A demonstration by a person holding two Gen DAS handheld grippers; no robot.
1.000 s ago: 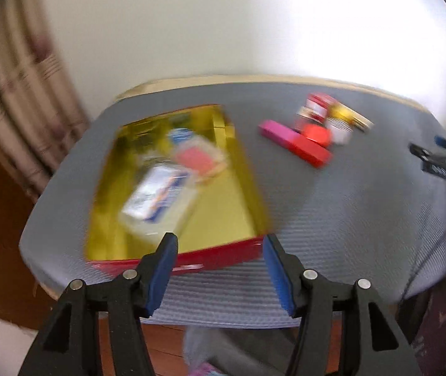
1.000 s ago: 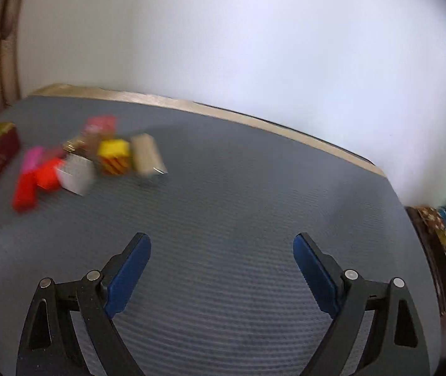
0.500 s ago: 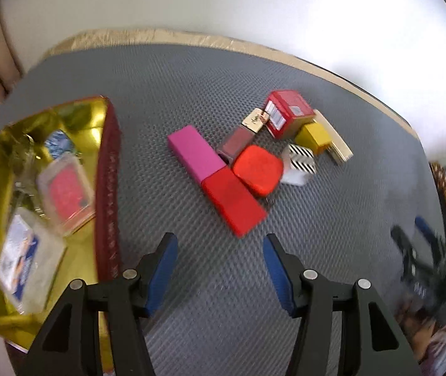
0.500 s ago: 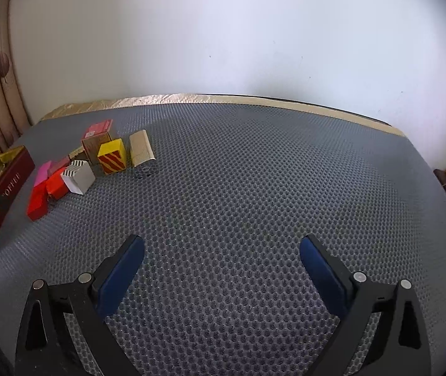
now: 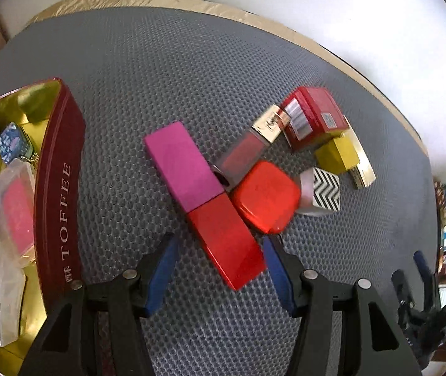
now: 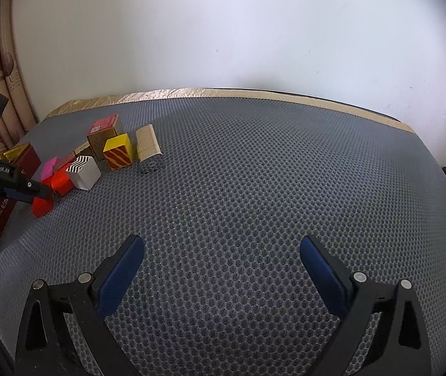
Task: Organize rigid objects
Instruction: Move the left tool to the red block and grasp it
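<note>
A cluster of small rigid objects lies on the grey mat [image 5: 191,62]. In the left wrist view my left gripper [image 5: 220,249] is open, its jaws on either side of the near end of a pink-and-red bar [image 5: 204,200]. Beside the bar lie a red rounded tin [image 5: 265,195], a lip gloss tube [image 5: 248,147], a zigzag-patterned box [image 5: 321,189], a yellow box [image 5: 337,155] and a red box [image 5: 312,119]. My right gripper [image 6: 221,258] is open and empty over bare mat, well right of the cluster [image 6: 97,156].
A dark red toffee tin [image 5: 58,188] with a gold inside stands at the left and holds clear plastic cases [image 5: 13,206] and a small blue item [image 5: 11,142]. A beige ridged box [image 6: 147,142] lies at the cluster's right. The table's gold edge [image 6: 254,92] meets a white wall.
My left gripper has swung from over the toffee tin to the right and down onto the cluster, now straddling the pink-and-red bar. The right gripper's view has steadied and shifted slightly.
</note>
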